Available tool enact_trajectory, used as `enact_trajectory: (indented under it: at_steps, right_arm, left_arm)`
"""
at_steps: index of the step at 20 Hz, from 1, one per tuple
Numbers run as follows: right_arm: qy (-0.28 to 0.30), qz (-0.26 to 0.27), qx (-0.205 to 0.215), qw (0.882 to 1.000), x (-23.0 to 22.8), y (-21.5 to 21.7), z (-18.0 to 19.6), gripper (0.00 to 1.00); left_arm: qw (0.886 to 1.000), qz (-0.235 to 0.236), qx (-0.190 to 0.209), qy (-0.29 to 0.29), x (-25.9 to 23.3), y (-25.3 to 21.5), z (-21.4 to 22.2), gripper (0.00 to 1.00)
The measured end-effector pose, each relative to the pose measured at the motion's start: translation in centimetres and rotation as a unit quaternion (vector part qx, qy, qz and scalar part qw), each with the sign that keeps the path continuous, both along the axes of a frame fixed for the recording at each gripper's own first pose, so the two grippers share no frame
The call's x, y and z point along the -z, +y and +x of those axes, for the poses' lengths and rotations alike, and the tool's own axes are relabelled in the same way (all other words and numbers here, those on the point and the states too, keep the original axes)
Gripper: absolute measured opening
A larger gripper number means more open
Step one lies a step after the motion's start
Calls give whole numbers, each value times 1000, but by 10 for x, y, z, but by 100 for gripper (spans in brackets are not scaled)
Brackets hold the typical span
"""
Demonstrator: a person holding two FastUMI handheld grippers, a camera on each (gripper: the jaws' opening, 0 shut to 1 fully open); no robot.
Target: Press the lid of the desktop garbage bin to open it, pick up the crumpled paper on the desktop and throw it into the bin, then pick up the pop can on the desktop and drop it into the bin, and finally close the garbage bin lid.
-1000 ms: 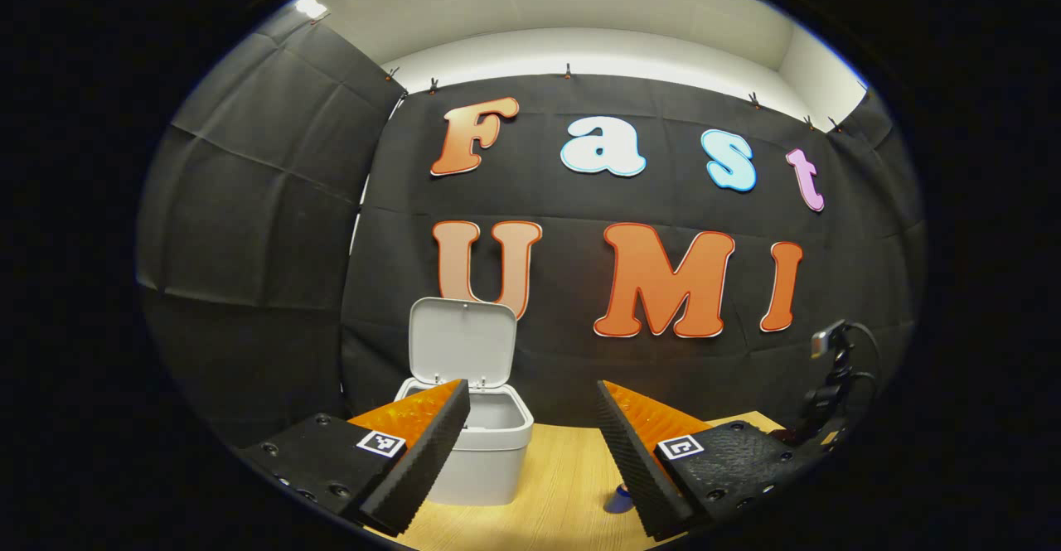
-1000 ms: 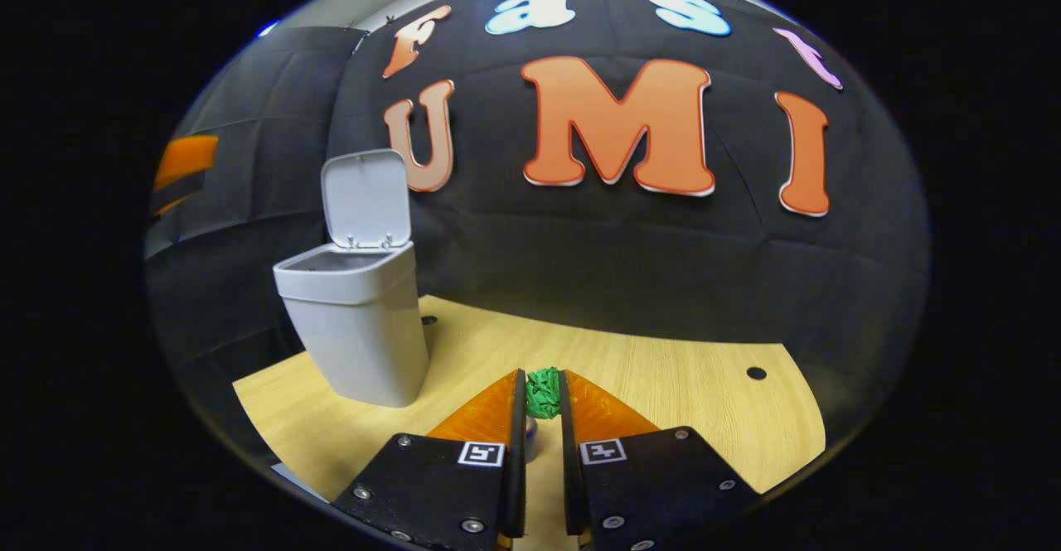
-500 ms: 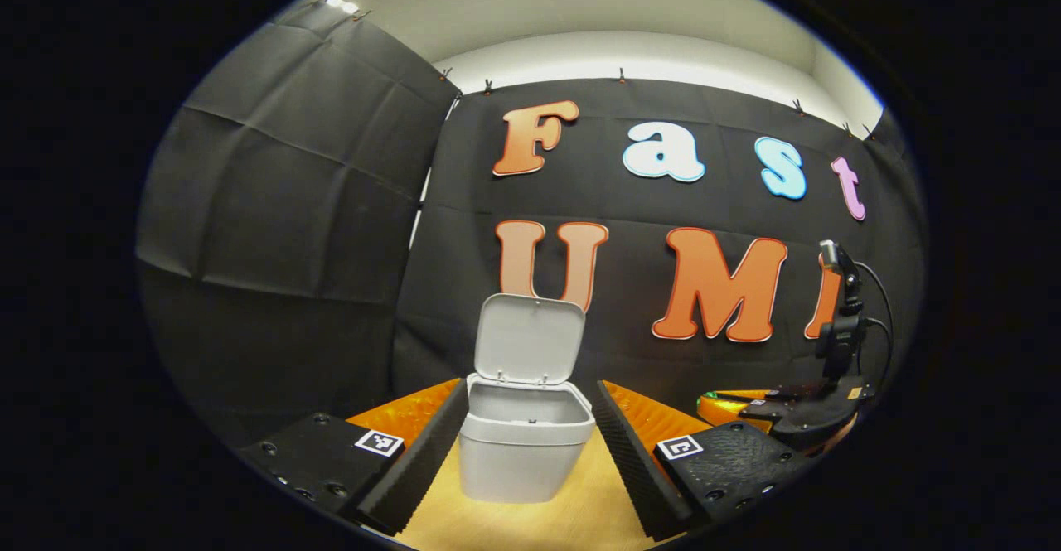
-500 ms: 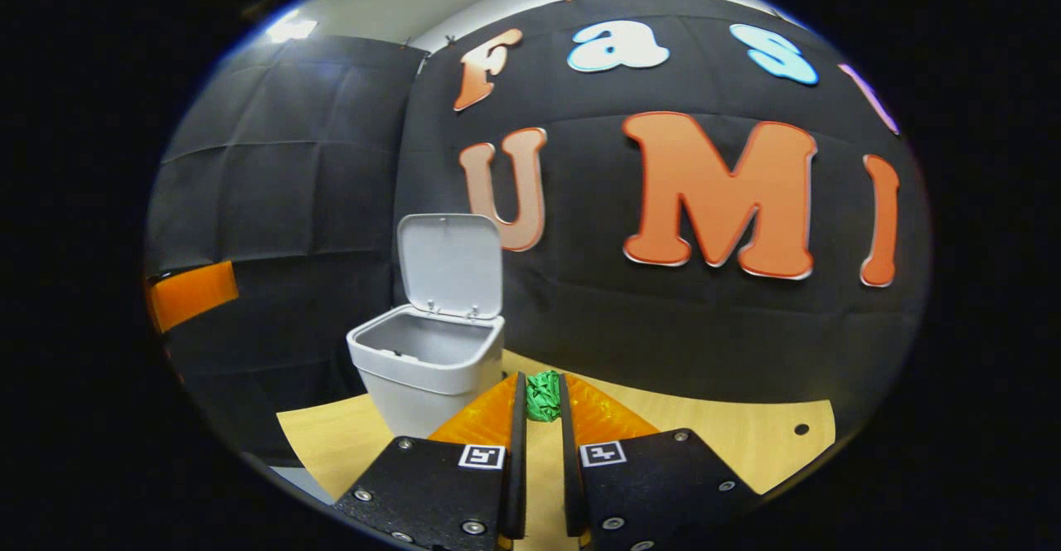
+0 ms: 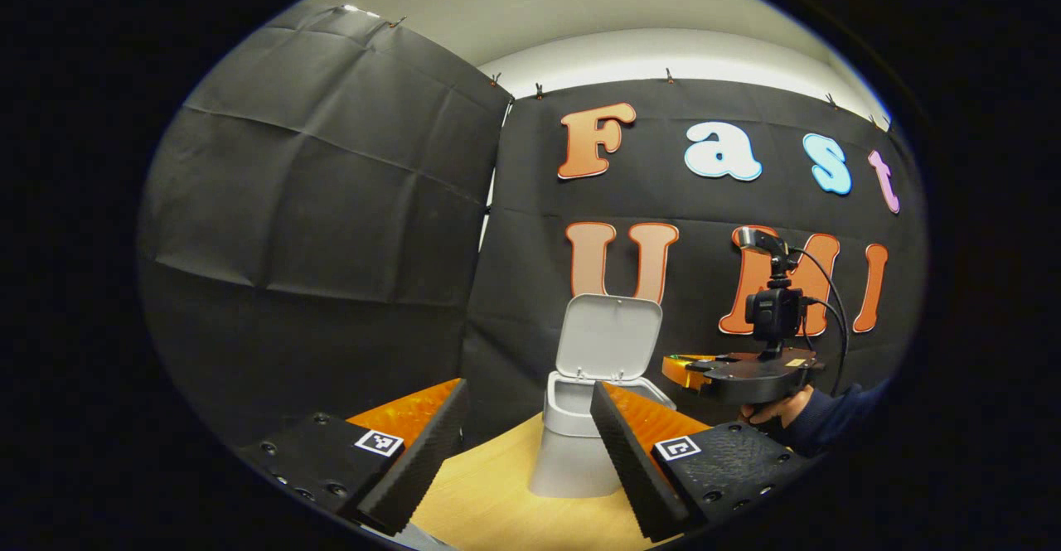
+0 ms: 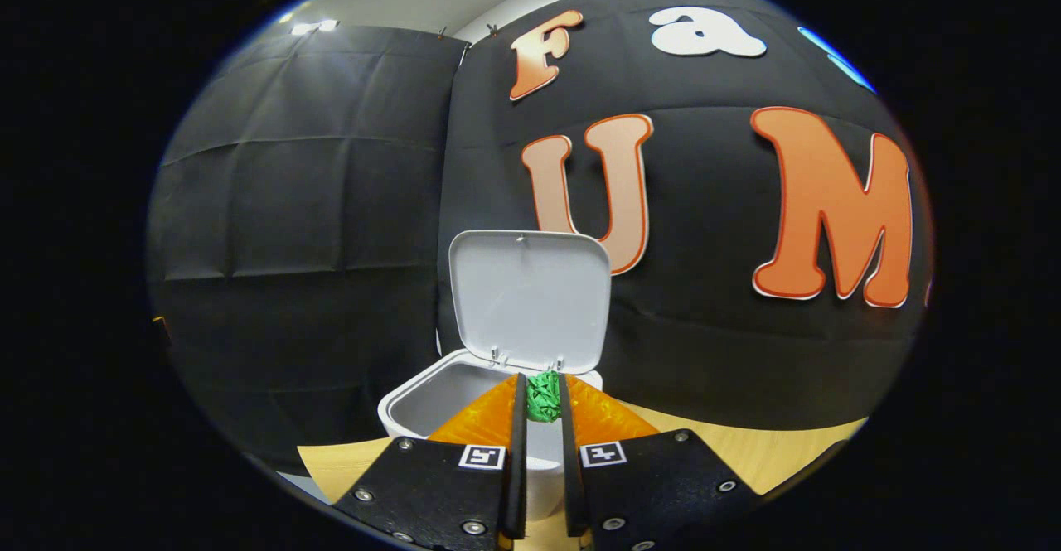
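Moved above the open bin (image 6: 431,406), right gripper (image 6: 544,398) pinches crumpled paper (image 6: 544,396); left gripper (image 5: 530,418) gapes wide.

Your left gripper view looks from low, farther back, toward bin (image 5: 580,443) and back wall. Your right gripper view sits close above bin (image 6: 431,398). Both share bin, open lid (image 6: 530,298).

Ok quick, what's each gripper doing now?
Left gripper: open, holding nothing.
Right gripper: shut on the paper, over the open bin.
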State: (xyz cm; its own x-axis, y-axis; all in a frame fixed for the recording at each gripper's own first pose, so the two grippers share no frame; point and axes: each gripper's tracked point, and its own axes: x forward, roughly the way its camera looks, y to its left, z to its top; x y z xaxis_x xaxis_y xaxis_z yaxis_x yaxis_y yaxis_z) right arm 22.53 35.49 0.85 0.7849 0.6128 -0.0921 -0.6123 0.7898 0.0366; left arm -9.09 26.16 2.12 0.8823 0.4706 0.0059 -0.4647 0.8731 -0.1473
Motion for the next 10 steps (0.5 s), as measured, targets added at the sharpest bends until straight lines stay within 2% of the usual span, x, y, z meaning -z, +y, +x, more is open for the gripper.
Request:
enact_trajectory:
  at_steps: [1, 2, 3, 6, 8, 10]
  right_arm:
    - [3, 1, -1, 1000, 3, 8, 6, 18]
    - [5, 0, -1, 1000, 4, 15, 10, 29]
    - [6, -1, -2, 1000, 6, 21, 13, 18]
    - [9, -1, -4, 1000, 12, 33, 17, 18]
    - [7, -4, -2, 1000, 15, 36, 21, 24]
    - [12, -7, -5, 1000, 22, 40, 22, 37]
  left_arm:
    - [1000, 1, -5, 3, 1, 5, -3, 92]
    - [1000, 2, -10, 4, 1, 6, -9, 94]
    - [1000, 2, -13, 5, 2, 9, -11, 92]
    - [1000, 3, -17, 9, 7, 19, -7, 92]
    - [1000, 3, -16, 11, 8, 21, -6, 94]
    - [1000, 0, -13, 14, 11, 21, -2, 92]
